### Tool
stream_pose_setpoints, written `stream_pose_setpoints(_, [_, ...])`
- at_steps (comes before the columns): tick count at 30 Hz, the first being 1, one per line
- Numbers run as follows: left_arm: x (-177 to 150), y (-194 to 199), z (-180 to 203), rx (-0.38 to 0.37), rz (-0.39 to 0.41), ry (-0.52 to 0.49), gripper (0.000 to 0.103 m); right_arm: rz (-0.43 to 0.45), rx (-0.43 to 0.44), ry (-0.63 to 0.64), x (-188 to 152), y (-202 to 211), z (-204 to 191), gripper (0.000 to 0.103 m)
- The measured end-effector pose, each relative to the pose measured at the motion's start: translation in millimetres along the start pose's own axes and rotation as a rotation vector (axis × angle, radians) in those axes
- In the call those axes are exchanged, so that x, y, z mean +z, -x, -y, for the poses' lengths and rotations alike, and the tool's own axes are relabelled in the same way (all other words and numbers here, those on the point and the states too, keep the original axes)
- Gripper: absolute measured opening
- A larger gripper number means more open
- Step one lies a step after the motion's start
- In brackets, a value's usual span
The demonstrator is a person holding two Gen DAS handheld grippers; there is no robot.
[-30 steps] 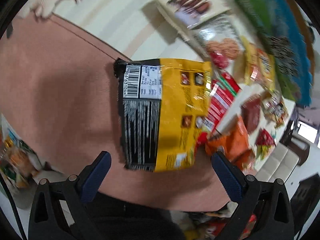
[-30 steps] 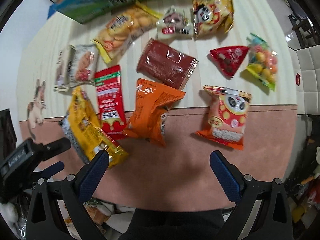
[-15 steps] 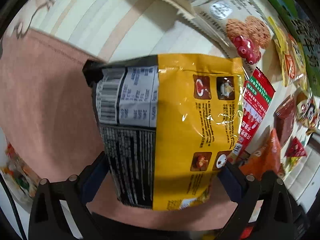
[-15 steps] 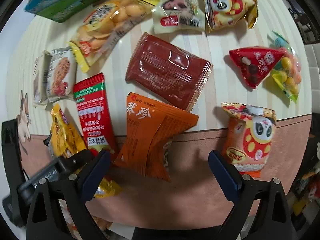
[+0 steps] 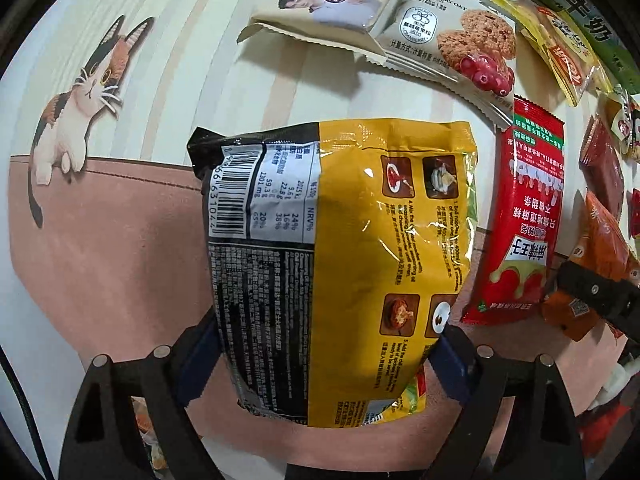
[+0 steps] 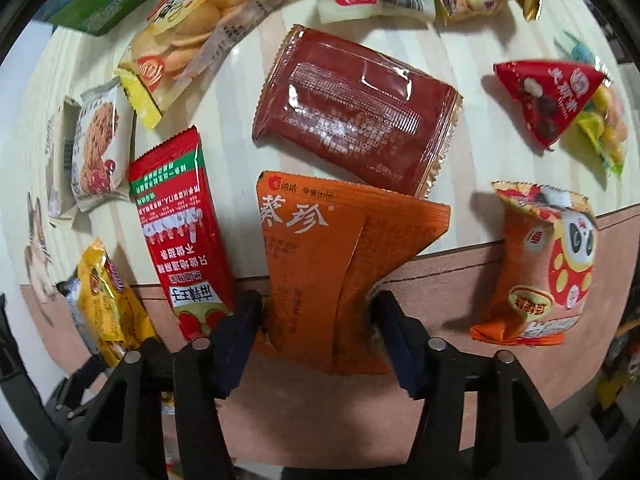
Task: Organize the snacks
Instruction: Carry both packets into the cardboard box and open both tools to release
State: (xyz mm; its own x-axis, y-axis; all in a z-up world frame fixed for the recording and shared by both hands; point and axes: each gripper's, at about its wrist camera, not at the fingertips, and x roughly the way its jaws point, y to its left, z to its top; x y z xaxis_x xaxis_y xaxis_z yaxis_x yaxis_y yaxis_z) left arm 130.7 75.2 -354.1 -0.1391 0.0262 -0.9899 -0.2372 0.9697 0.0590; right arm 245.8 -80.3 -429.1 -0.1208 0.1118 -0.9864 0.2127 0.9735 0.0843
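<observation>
Snacks lie spread on tabletop [image 6: 248, 184]; pickup step: left tool [image 5: 320, 354] pinches yellow noodle pack [image 5: 360, 264], right tool [image 6: 320, 320] squeezes orange pack [image 6: 316, 264] at near edge, next prob lift both w/o slipping.

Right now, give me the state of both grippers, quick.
Left gripper: closed on the yellow-and-black noodle packet, fingers pressing both its sides.
Right gripper: closed on the orange snack pouch, pinching its lower end.
</observation>
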Motion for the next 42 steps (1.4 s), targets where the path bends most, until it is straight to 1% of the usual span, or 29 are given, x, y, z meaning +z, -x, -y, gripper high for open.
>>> stream_pose_setpoints(1, [-2.7,-0.3,-0.2,0.000,0.005,-0.004,0.091,-0.046,-0.018,0.032,-2.9,-1.3,-2.1,0.058])
stream_pose_setpoints(2, [0.2,-2.3,-6.7,-0.003,0.008,-0.007,0.091,-0.048,-0.029,0.046,-7.0,-2.3,-4.3,0.057])
stream_pose_setpoints(3, [-2.1,-1.9,-0.9,-0.005,0.011,-0.009,0.091,-0.058,-0.042,0.066,-10.4,-4.3,-5.9,0.057])
stream_pose_setpoints(6, [-4.4,-5.4,-1.1,-0.025,0.017,-0.012,0.091,-0.069,-0.083,0.139,-27.8,-5.9,-5.9,0.055])
stream_pose_setpoints(7, [-2.4,-10.9,-12.0,-0.031,0.017,-0.011,0.091,-0.077,-0.103,0.165,-32.9,-8.0,-7.0,0.055])
stream_pose_setpoints(8, [-5.1,-12.0,-13.2,-0.037,0.018,-0.013,0.091,-0.078,-0.120,0.182,-38.2,-9.6,-6.9,0.055])
stream_pose_setpoints(10, [-7.6,-10.9,-18.9,-0.042,0.019,-0.013,0.091,-0.075,-0.128,0.204,-44.7,-11.4,-7.0,0.055])
stream_pose_setpoints(13, [1.9,-13.2,-30.1,-0.044,0.019,-0.014,0.091,-0.075,-0.120,0.191,-50.9,-13.6,-4.0,0.057])
stream_pose_setpoints(18, [-2.3,-19.6,-34.2,-0.040,0.049,-0.021,0.088,-0.039,-0.121,0.139,-60.9,-14.3,8.5,0.057])
stream_pose_setpoints(19, [-0.3,-17.5,-26.5,-0.034,0.054,-0.022,0.088,-0.031,-0.122,0.132,-62.9,-13.1,10.7,0.056])
stream_pose_setpoints(23, [-12.7,-5.1,-25.7,-0.022,0.075,-0.043,0.087,0.000,-0.113,0.124,-73.6,1.4,18.0,0.050])
stream_pose_setpoints(27, [-24.2,6.4,-25.6,-0.021,0.094,-0.053,0.087,0.007,-0.077,0.128,-85.1,5.5,21.2,0.047])
stream_pose_setpoints(28, [-27.3,10.0,-25.6,-0.024,0.099,-0.054,0.087,0.012,-0.067,0.131,-85.7,11.5,14.8,0.046])
stream_pose_setpoints(30, [-34.2,20.2,-24.9,-0.031,0.112,-0.060,0.087,0.024,-0.046,0.148,-91.4,20.0,17.5,0.045])
stream_pose_setpoints(33, [-41.5,41.6,-22.9,-0.039,0.139,-0.065,0.087,0.042,0.013,0.170,-95.8,42.3,20.8,0.045])
stream_pose_setpoints(35, [-47.5,60.3,-22.9,-0.051,0.162,-0.062,0.087,0.057,0.066,0.187,-98.6,66.1,28.7,0.045])
stream_pose_setpoints(37, [-48.9,85.0,-20.8,-0.070,0.197,-0.063,0.087,0.094,0.100,0.205,-96.6,91.4,32.3,0.045])
stream_pose_setpoints(39, [-46.0,112.6,-14.4,-0.080,0.245,-0.071,0.087,0.124,0.137,0.208,-87.8,113.6,35.0,0.044])
stream_pose_setpoints(40, [-43.0,125.5,-9.9,-0.086,0.268,-0.077,0.087,0.141,0.161,0.206,-82.8,128.9,37.8,0.044])
stream_pose_setpoints(42, [-24.9,154.3,2.6,-0.109,0.307,-0.085,0.087,0.167,0.202,0.203,-63.5,158.0,44.9,0.044])
